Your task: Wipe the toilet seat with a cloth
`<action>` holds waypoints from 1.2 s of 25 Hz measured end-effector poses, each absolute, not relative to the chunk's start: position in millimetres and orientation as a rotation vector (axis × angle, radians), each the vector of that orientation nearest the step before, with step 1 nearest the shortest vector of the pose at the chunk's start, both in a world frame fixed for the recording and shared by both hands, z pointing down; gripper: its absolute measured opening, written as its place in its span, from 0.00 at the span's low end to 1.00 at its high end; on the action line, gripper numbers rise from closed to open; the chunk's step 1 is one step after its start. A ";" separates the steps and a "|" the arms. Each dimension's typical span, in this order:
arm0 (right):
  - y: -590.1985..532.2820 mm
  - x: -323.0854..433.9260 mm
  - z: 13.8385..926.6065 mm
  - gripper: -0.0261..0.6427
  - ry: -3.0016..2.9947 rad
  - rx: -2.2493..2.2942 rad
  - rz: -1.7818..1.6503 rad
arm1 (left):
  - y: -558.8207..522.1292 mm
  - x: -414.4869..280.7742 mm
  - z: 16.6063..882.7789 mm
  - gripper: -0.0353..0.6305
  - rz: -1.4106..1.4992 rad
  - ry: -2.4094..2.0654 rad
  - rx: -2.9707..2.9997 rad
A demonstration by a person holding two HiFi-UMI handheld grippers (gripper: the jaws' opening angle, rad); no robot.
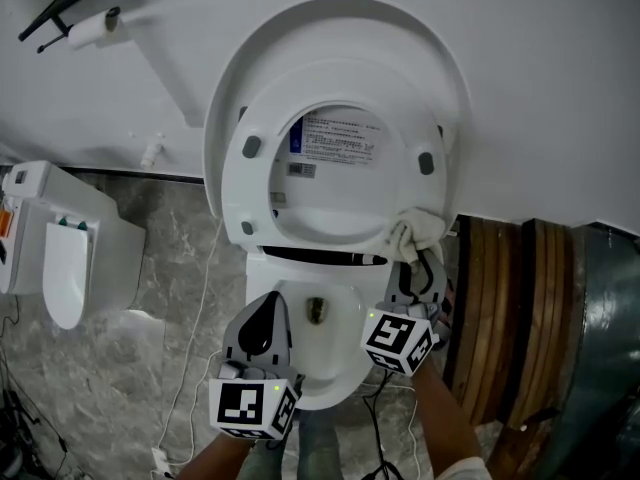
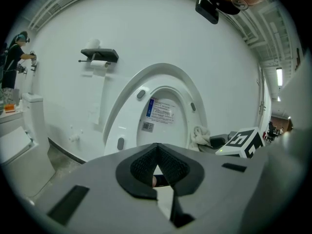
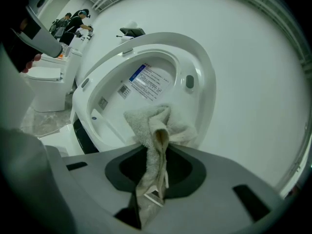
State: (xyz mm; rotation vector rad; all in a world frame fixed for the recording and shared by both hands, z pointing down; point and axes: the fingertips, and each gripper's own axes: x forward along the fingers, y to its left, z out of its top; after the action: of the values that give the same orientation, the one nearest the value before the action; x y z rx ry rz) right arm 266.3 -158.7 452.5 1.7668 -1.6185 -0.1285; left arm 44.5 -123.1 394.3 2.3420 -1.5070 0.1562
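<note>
The white toilet seat [image 1: 245, 183] and its lid stand raised against the wall, the seat's underside with a printed label facing me. A beige cloth [image 1: 418, 230] lies bunched against the seat's lower right rim. My right gripper [image 1: 422, 263] is shut on the cloth [image 3: 155, 126], which hangs down between its jaws [image 3: 153, 179]. My left gripper [image 1: 268, 310] hovers over the left side of the bowl [image 1: 335, 393], shut with nothing in it [image 2: 157, 172]. In the left gripper view, the seat [image 2: 127, 126], the cloth [image 2: 200, 135] and the right gripper's marker cube show ahead.
A second white toilet [image 1: 60, 253] stands at the left on the marbled floor. A paper roll holder [image 1: 92, 23] hangs on the wall. Curved wooden panels [image 1: 500, 308] crowd the right side. A white cable [image 1: 195, 368] trails over the floor. A person [image 2: 12, 62] stands far off.
</note>
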 end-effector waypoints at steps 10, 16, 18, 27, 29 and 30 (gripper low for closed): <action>-146.5 261.9 480.0 0.17 -1.604 1.761 -0.105 | -113.9 33.2 413.6 0.04 0.167 -1.519 2.306; -145.4 259.0 488.2 0.17 -1.600 1.777 -0.106 | -112.1 27.5 422.9 0.04 0.170 -1.527 2.287; -143.4 256.5 496.0 0.17 -1.602 1.766 -0.100 | -110.9 26.9 425.5 0.04 0.172 -1.525 2.284; -149.0 244.8 518.3 0.17 -1.610 1.790 -0.084 | -105.4 13.5 442.4 0.04 0.192 -1.536 2.255; -149.0 243.6 519.3 0.18 -1.612 1.811 -0.085 | -104.6 9.5 445.0 0.04 0.191 -1.541 2.249; -149.0 242.4 520.0 0.18 -1.615 1.821 -0.083 | -104.4 7.2 446.3 0.04 0.188 -1.545 2.245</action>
State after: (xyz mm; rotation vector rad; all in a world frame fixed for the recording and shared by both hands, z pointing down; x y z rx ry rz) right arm 242.4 -149.0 520.0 1.8213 -1.6150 -0.0832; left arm 7.2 -104.4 446.3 2.2450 -1.5447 0.1883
